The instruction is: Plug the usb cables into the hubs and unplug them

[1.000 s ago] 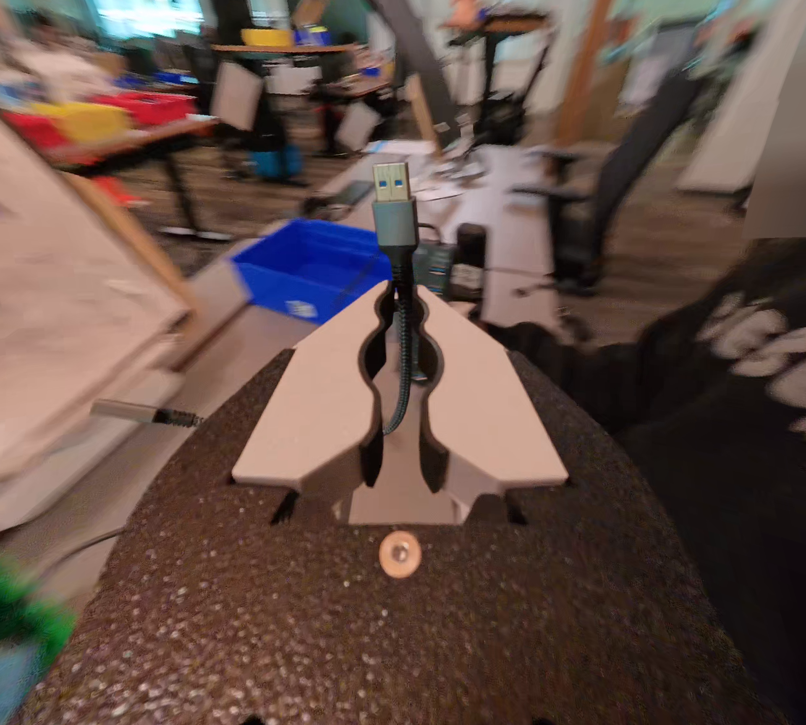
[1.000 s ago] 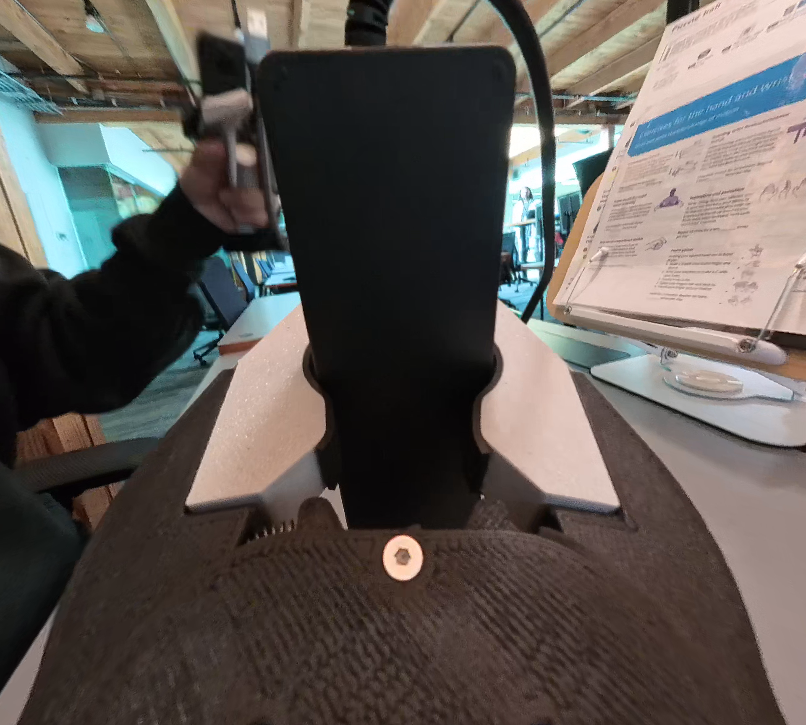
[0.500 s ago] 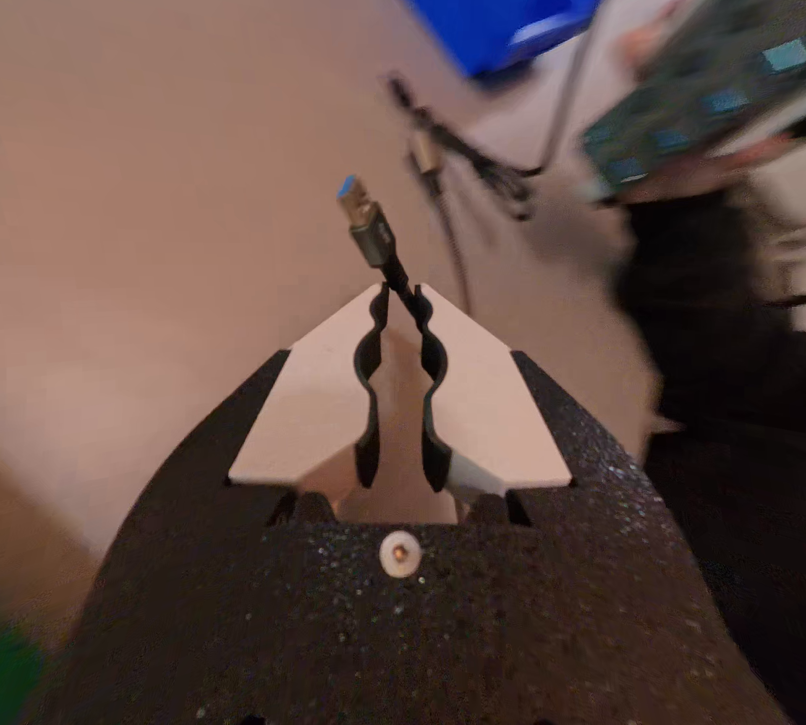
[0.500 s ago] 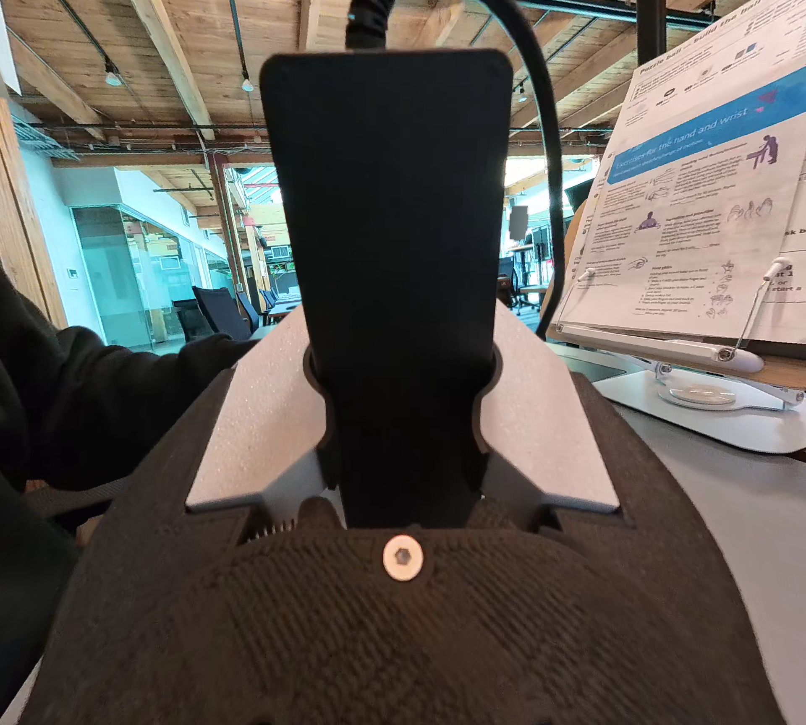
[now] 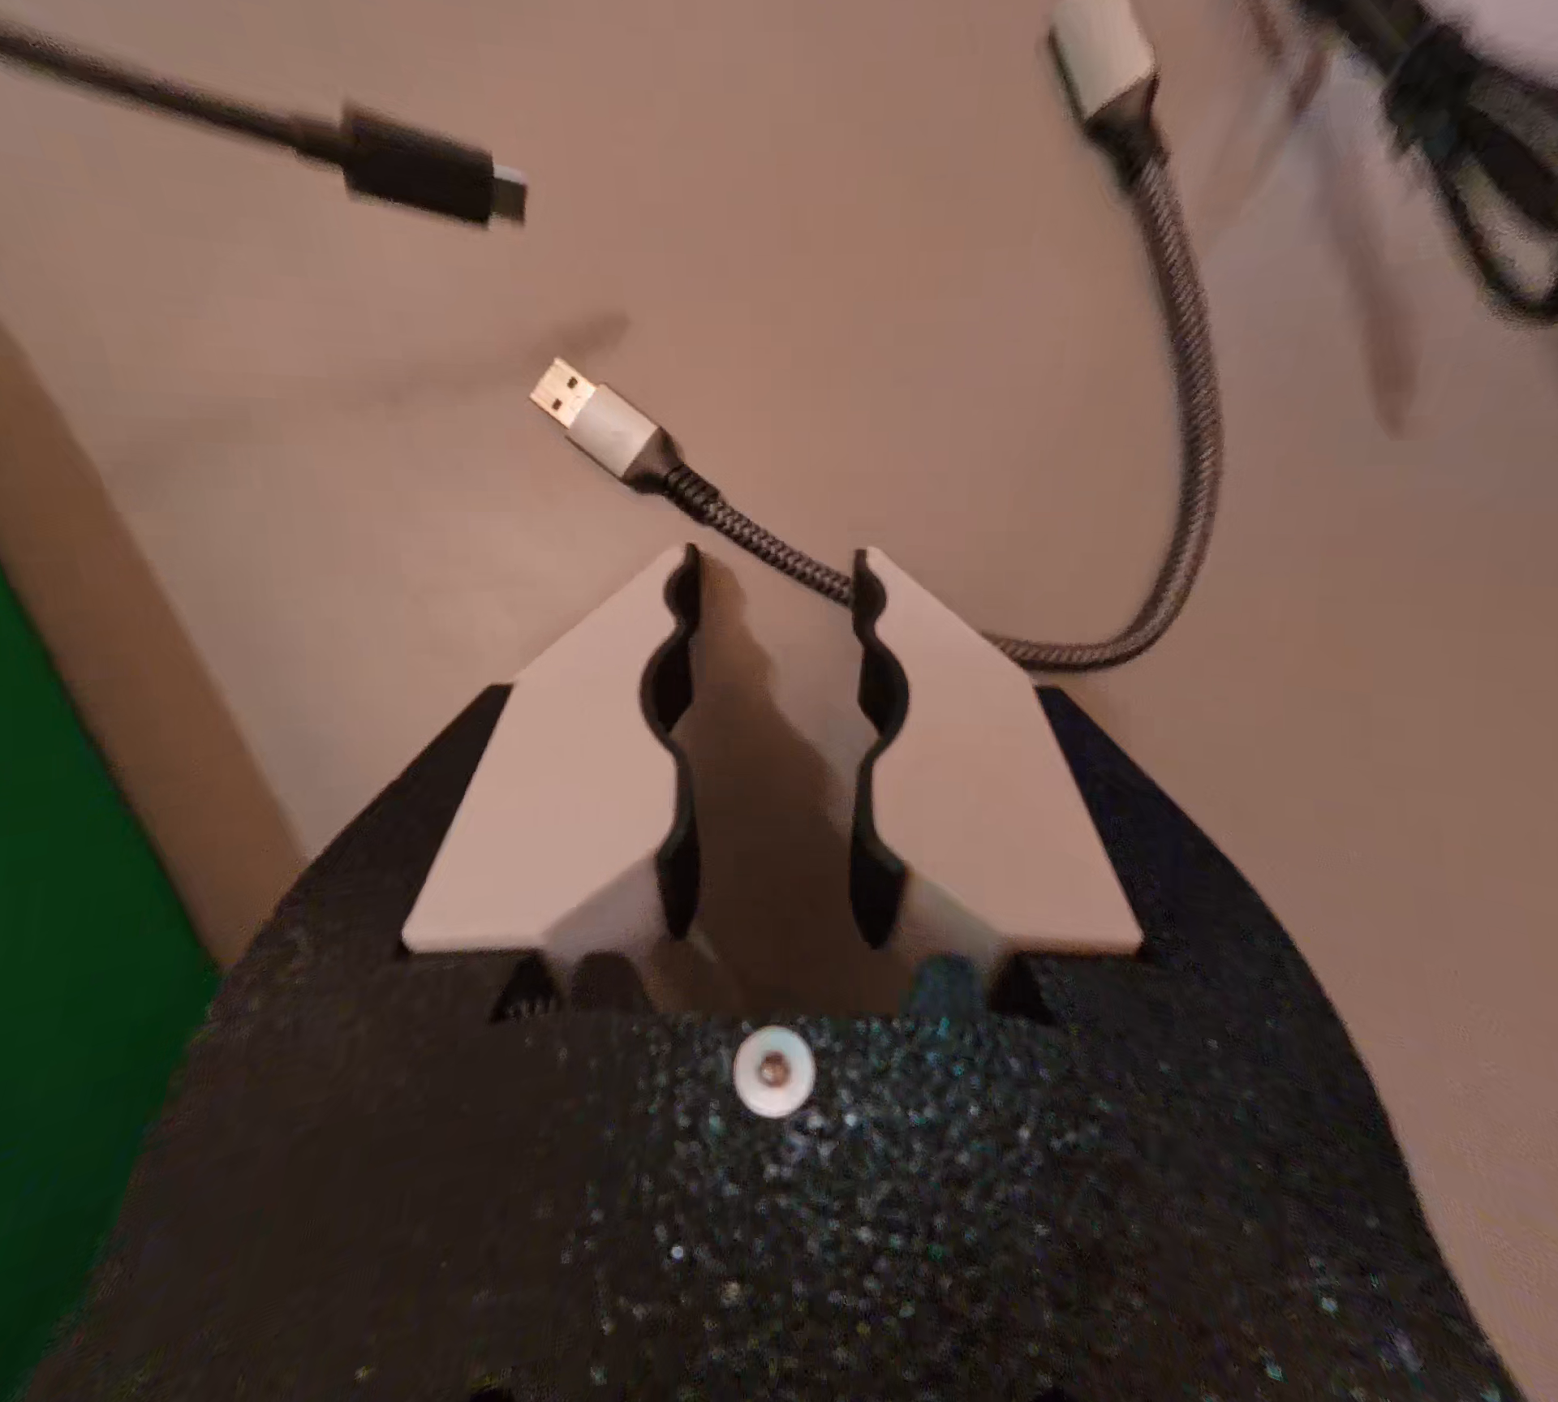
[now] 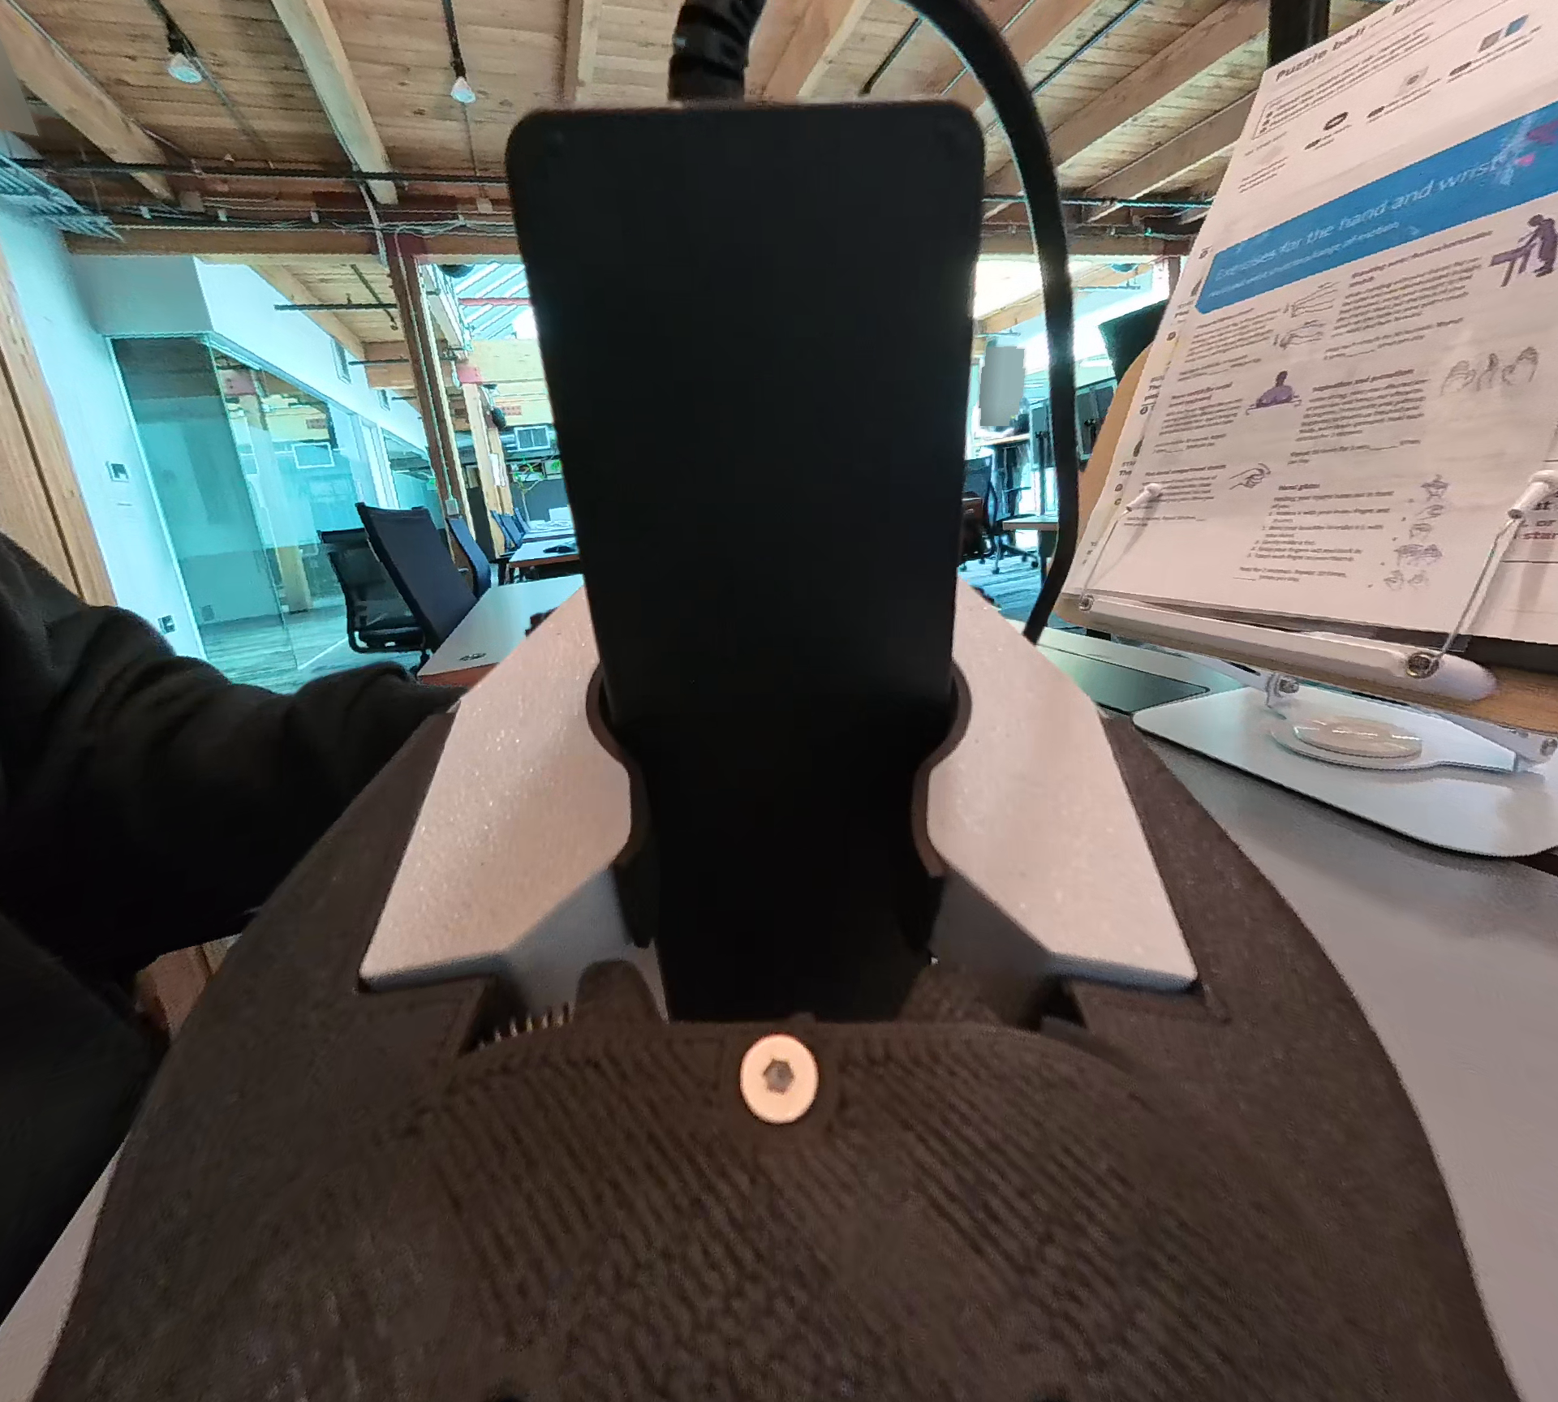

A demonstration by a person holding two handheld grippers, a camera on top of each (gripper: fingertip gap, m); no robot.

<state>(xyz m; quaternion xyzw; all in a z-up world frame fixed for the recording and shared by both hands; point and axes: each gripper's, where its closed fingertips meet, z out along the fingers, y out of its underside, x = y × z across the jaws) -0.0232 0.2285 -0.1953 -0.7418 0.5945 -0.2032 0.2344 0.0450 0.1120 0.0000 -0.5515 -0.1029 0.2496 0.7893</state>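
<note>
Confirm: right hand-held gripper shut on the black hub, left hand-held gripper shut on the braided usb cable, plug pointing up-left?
Not quite. The left hand-held gripper is open, not shut on the braided usb cable: the left wrist view shows a clear gap between its jaws, and the cable only crosses in front of the tips. Its plug does point up-left. The right hand-held gripper is shut on the black hub, as you say.

Three cable plugs point(image 5: 603, 422) on the table point(image 5: 801, 97); one black hub point(image 6: 750, 434), one document stand point(image 6: 1315, 704).
</note>
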